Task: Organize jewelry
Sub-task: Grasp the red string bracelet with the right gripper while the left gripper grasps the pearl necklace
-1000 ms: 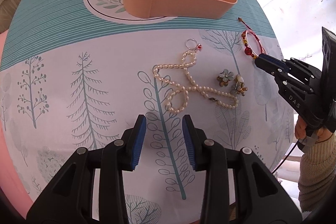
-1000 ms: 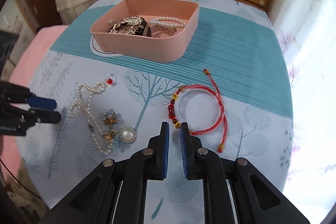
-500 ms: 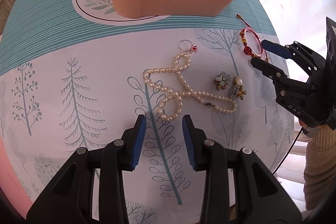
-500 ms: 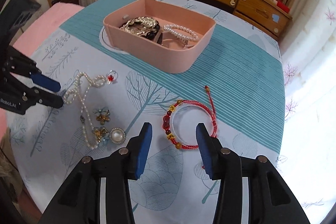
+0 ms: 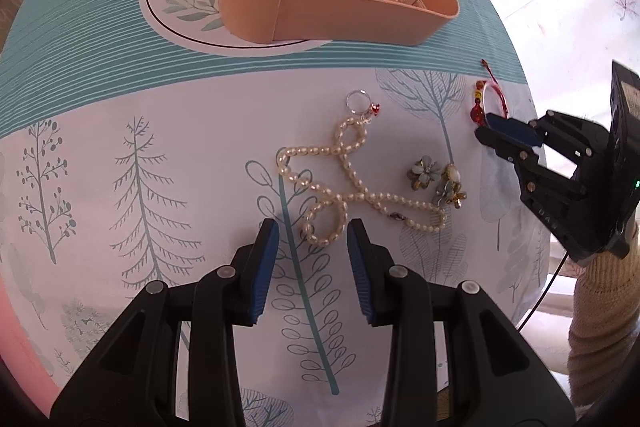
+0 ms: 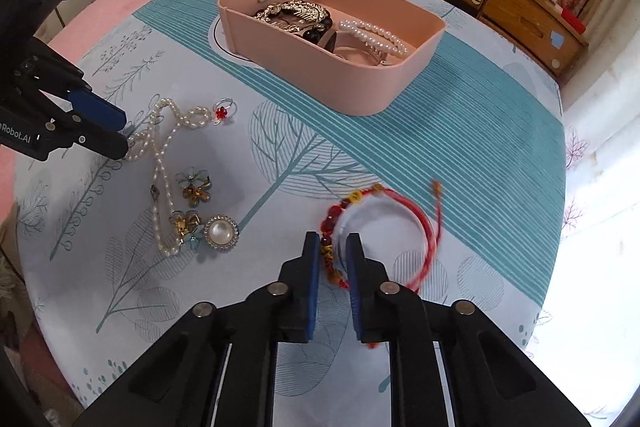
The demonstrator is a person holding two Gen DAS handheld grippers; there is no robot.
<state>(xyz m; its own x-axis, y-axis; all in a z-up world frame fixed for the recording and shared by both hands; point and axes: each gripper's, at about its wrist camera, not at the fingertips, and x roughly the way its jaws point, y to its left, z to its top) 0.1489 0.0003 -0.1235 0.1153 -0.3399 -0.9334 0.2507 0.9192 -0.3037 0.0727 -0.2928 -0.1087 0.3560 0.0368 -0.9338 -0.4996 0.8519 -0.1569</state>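
Both wrist views look steeply down (close); sharing table (image 5: 100, 99).

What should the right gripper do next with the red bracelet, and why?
Probably lift it and carry it toward the pink tray. The right gripper has just been closing, and its pads now pinch the beaded side of the red bracelet, which still lies on the tablecloth. The tray already holds other jewelry, so that looks like where it belongs.
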